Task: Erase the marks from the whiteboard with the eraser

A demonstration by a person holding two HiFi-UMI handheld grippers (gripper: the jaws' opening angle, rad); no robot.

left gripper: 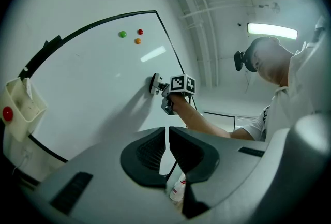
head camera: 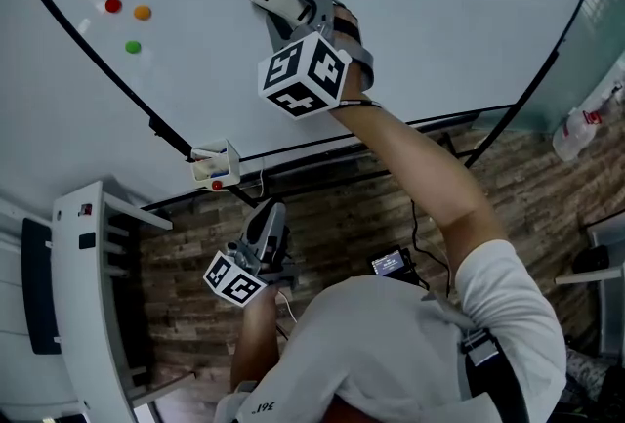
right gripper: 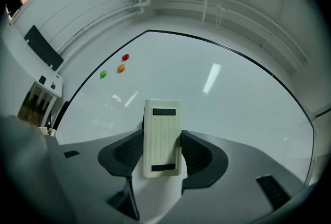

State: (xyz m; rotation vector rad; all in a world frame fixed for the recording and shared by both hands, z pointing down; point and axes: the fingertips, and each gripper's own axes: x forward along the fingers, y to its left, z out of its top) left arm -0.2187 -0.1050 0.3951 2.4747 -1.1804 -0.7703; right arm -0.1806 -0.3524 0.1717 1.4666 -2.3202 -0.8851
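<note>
here, my right gripper (right gripper: 162, 151) clamps the pale plastic eraser (right gripper: 162, 135) by its long sides, its face against the whiteboard (head camera: 439, 11), well right of the green magnet (head camera: 132, 47). i judge it light, stiff and a bit slick, so this mid-body hold should resist twisting under pressure. my left gripper (left gripper: 166, 151) hangs low, jaws closed to a sliver on nothing. i see no marks.

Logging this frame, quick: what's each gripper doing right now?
Left gripper: closed, nothing in it.
Right gripper: closed on the eraser.
</note>
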